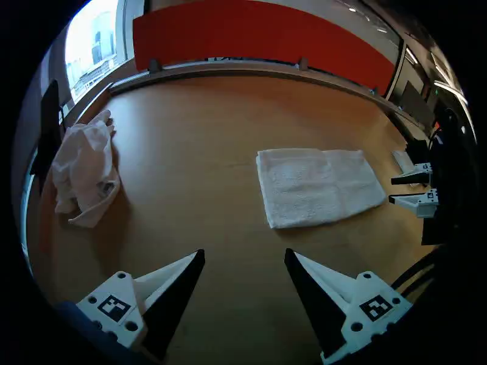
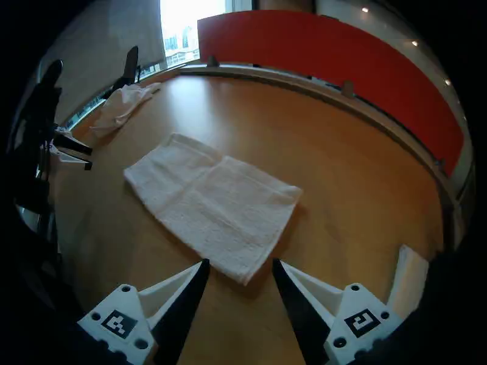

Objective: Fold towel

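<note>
While the left gripper point(image 1: 243, 255) and right gripper point(image 2: 237, 263) both stand spread and empty, the white terry towel point(image 1: 319, 185), a nubby folded rectangle, lies flat on the smooth wooden table point(image 1: 195, 152), its long axis running crosswise in the left gripper view, one corner near the right gripper.

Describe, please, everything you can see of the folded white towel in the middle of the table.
The folded towel is white terry cloth, a flat, rectangular stack with a layer edge crossing its middle. It lies on the wooden table, apart from the crumpled cloth. Its near corner sits between the fingertips of the open right gripper, apparently ungripped.
</note>
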`<state>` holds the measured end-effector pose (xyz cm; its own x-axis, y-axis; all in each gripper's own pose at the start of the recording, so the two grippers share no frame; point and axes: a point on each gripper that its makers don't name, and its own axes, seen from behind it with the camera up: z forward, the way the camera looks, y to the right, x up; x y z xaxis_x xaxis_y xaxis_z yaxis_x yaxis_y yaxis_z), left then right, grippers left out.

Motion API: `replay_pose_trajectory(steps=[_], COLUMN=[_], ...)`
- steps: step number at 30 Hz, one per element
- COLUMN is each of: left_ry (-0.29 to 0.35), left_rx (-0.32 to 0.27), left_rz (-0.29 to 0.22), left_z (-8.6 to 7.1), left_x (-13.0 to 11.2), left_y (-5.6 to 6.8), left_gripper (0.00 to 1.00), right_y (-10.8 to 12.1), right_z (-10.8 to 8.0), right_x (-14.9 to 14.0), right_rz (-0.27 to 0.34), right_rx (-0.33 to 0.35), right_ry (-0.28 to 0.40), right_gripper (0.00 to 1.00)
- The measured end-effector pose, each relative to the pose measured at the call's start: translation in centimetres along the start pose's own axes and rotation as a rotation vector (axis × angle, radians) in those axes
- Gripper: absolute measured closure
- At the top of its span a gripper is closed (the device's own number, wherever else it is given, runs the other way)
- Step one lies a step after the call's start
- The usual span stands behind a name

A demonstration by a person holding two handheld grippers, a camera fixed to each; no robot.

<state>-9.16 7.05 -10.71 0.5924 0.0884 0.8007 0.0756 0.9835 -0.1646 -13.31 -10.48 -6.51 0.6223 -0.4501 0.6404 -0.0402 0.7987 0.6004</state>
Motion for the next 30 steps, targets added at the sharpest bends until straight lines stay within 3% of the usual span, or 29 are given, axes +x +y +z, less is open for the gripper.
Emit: replay_pose_trajectory(steps=[11,23,30], left_ry=[0.008,0.002,0.007], left_rx=[0.022,0.019,0.009], left_rz=[-0.019,-0.028,-0.021], left_z=[-1.0,-1.4,-1.4], left_x=[-0.7,-1.3,-1.0], left_y=[-0.9,-1.1,-0.8], left_gripper=[0.03,0.02,0.03], right_y=[0.1,0.5,0.6], right_z=[0.7,1.1,1.2], right_x=[-0.9,-2.7,-3.2], right_rz=[-0.054,-0.069,-0.072], right_rx=[0.007,0.028,0.039], right_ry=[-0.043,-0.099,-0.11], right_gripper=[0.21,0.47,0.53])
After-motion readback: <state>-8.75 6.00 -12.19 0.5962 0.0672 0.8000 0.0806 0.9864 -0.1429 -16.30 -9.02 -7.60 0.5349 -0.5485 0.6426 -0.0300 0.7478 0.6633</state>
